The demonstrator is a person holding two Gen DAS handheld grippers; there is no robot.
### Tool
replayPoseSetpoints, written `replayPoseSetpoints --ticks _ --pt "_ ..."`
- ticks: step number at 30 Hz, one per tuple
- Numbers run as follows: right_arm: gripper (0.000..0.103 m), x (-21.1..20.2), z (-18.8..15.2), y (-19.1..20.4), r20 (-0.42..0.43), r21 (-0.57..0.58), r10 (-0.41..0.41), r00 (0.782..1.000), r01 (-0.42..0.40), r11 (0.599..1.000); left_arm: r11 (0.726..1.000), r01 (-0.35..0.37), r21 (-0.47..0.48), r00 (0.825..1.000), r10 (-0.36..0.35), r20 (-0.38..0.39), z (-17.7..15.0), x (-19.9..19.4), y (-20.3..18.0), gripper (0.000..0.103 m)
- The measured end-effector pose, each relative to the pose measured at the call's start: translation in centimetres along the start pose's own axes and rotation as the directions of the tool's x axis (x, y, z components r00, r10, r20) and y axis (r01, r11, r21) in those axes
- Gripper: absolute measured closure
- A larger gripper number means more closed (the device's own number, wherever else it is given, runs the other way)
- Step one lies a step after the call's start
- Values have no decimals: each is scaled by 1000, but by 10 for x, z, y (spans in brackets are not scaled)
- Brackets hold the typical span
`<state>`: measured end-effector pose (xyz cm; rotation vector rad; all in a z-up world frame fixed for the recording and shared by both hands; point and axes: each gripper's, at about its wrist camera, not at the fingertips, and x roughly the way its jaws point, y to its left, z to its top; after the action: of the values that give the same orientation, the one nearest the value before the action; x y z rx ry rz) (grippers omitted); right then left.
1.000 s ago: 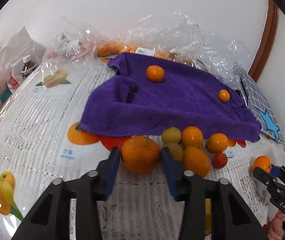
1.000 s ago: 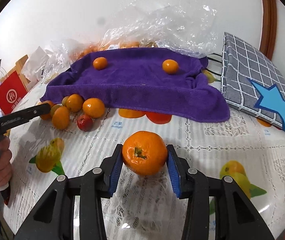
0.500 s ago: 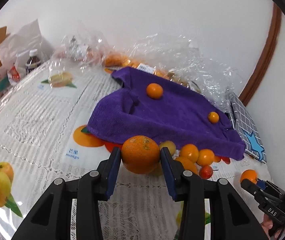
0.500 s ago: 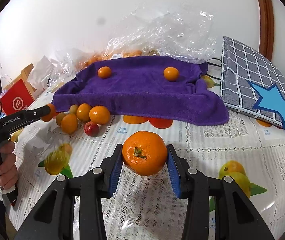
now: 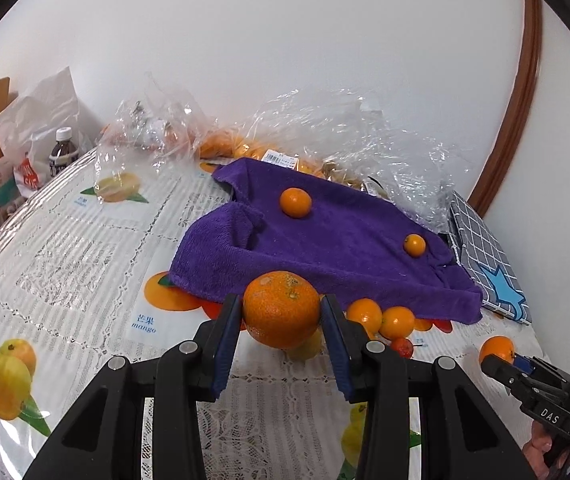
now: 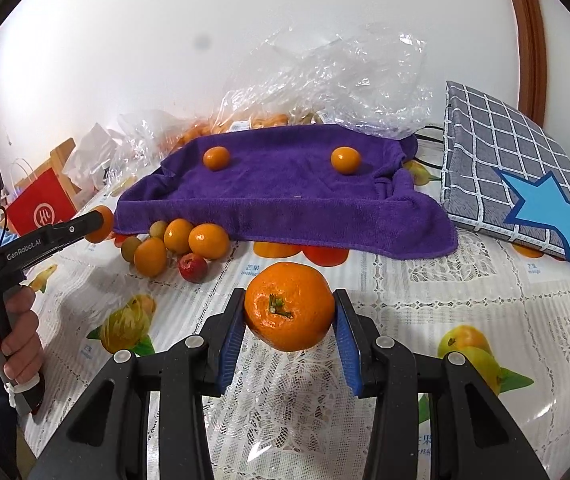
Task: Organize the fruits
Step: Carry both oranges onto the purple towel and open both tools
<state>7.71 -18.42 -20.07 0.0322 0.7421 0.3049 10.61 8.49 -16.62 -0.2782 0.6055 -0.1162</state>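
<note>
Left claw: closed on an orange, gripped at both sides and carried clear of the table.
Right claw: closed on a second orange, stem end facing the camera, held above the tablecloth.
Purple towel: spread on the table, its near edge hanging loose; two small oranges are set on it, one to the left and one to the right, well apart.
Loose fruit: a cluster of oranges, greenish fruits and one small red fruit is left just before the towel's near left edge.
Plastic bags: crumpled behind the towel, more fruit visible inside.
Progress: judged early; two pieces placed, two in hand, the cluster untouched.
Remaining: both held oranges to be set on the towel, then the cluster is presumably to be moved.
</note>
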Motion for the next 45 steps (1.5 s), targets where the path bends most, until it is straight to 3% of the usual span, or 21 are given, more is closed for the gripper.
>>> replayPoseSetpoints --ticks 17,23,27,33,39,45 --pt "61 -8 4 -1 11 16 17 1000 -17 1000 1000 10 24 999 -11 46 -2 -11 -6 64" --pt "61 -20 21 -6 63 36 33 997 -36 999 1000 6 19 998 -8 58 0 -13 -5 64" --pt "61 -24 32 -9 95 38 30 995 -34 999 1000 5 -1 993 -5 115 4 -25 -5 64" --pt "61 -22 63 -12 146 27 27 989 -32 999 998 56 0 988 -56 144 34 -28 -15 64" --pt "61 -8 107 -11 198 -27 16 980 -10 1000 999 50 -5 987 -49 156 84 5 -26 64" --pt "61 23 134 -21 206 -13 23 978 -20 1000 998 38 -47 995 -33 98 102 61 -28 64"
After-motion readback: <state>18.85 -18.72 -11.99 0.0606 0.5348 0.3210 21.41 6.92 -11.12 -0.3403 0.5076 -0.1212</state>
